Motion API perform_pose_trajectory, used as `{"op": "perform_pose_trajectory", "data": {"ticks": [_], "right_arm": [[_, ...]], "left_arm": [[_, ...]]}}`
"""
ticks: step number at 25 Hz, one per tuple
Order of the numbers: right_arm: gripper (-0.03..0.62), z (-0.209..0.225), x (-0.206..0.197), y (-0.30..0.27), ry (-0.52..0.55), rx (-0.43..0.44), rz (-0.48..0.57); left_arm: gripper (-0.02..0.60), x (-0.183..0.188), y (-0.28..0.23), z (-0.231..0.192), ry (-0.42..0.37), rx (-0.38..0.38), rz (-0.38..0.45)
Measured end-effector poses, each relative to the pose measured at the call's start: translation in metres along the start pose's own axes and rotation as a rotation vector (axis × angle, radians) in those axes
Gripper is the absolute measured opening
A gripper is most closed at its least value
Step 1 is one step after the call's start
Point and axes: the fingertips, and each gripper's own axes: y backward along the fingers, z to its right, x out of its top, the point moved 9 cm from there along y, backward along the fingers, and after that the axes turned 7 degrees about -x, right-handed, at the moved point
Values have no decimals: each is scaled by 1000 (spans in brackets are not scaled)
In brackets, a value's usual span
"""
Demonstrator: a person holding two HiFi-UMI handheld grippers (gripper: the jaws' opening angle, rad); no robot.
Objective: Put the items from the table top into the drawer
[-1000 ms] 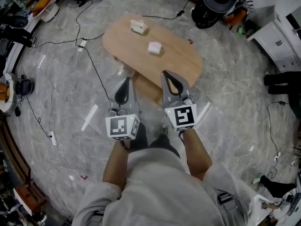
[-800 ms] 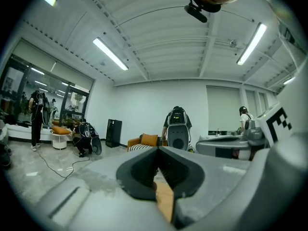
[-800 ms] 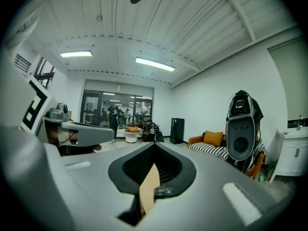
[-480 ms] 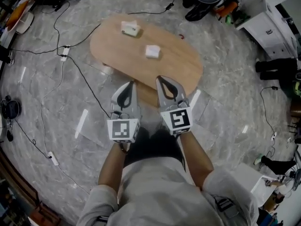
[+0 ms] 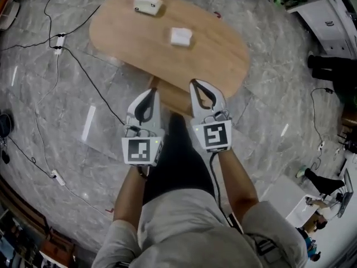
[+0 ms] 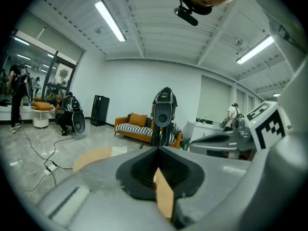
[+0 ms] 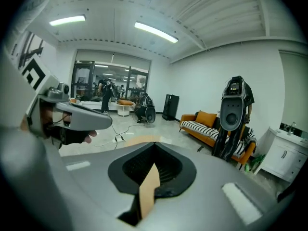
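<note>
An oval wooden table (image 5: 223, 54) carries two small white items, one near its far end (image 5: 146, 4) and one near its middle (image 5: 181, 36). A wooden drawer front (image 5: 174, 102) shows under the table's near edge. My left gripper (image 5: 149, 91) and right gripper (image 5: 196, 84) hang side by side in front of that edge, both shut and empty. In the left gripper view the jaw tips (image 6: 157, 148) meet, with a strip of table (image 6: 94, 157) beyond. The right gripper's jaws (image 7: 155, 143) also meet, above the tabletop (image 7: 139, 139).
Black cables (image 5: 83, 71) and a power strip (image 5: 58, 40) lie on the marble floor to the left. A white cabinet (image 5: 318, 10) and a person's dark shoes (image 5: 329, 68) are at the right. A sofa (image 6: 139, 126) and a tall black stand (image 6: 163, 114) are beyond the table.
Both grippers have come down and forward toward the table's near edge. The table now looks larger and closer in the head view. Both jaws stayed shut.
</note>
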Motion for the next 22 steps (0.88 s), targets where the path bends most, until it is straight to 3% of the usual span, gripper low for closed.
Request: {"op": "perform_pose_trajectory", "data": {"ticks": [9, 22], "right_arm": [[6, 11, -50, -72, -15, 32, -83], [6, 43, -90, -176, -7, 96, -192]], "left_arm": [[17, -66, -51, -25, 63, -3, -147], [17, -102, -127, -62, 87, 19, -269]]}}
